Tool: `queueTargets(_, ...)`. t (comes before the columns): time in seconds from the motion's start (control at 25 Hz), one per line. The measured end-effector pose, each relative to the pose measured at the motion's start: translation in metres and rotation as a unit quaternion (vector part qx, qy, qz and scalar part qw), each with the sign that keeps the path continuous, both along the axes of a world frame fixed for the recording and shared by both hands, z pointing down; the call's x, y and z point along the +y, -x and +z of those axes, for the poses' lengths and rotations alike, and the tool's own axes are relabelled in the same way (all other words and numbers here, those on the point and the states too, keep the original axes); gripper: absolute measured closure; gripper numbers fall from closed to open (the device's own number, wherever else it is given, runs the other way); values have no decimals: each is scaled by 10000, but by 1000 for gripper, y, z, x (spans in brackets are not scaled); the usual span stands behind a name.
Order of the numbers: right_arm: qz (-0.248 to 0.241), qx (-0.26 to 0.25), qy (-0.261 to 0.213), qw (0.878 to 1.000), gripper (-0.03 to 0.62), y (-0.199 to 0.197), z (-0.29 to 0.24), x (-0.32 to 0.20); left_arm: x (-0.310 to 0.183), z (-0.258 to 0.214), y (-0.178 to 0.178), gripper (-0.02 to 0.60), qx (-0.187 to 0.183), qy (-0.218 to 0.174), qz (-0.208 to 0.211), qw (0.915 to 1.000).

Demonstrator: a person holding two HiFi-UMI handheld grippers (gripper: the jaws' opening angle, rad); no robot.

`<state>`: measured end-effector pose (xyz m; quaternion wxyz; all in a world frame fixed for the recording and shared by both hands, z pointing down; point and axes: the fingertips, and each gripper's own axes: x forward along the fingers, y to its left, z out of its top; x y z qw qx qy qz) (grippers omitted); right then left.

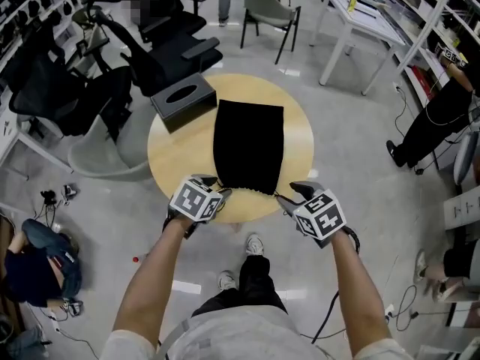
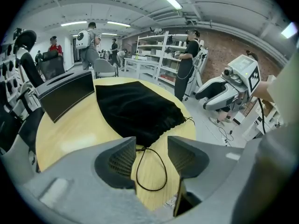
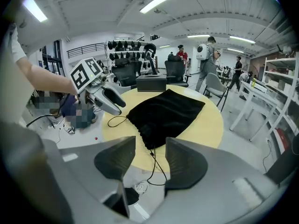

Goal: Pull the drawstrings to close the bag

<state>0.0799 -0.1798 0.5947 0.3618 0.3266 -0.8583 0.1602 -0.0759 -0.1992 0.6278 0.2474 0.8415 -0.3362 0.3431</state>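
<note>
Pale wood forms the round table (image 1: 180, 156), and the black bag (image 1: 249, 145) lies flat across its middle, mouth at the near edge toward you. The cloth looks like soft velvet: light, limp, and likely to slide on the smooth top rather than hold its place. A dark box (image 1: 184, 100) sits at the far left, just beside the bag's back corner and out of your way.

Your left gripper (image 2: 152, 157) hangs over the bag's near left corner with its jaws wide apart and nothing clamped. Your right gripper (image 3: 150, 160) mirrors it at the near right corner, also spread and holding nothing.

The left cord (image 2: 166, 173) lies as a thin loop on the wood, right below the left jaws. The right cord (image 3: 152, 154) runs from a small knot at the mouth and seems to droop past the table edge. Both are thin and slick, so they could slip through a loose pinch. Take each loop close to its knot, where it is thickest, and pull the two outward together so the light bag stays put while the mouth gathers.
</note>
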Motion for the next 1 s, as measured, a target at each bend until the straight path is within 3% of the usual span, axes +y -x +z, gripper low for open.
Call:
queueTargets(0.72, -628, 285, 704, 9951, 427, 5, 58, -6, 0, 47, -3, 364, -213, 822, 268, 9960)
queueTargets(1.0, -658, 347, 866, 9935, 441, 7, 72, -6, -3, 52, -5, 364, -313, 923, 343, 9946)
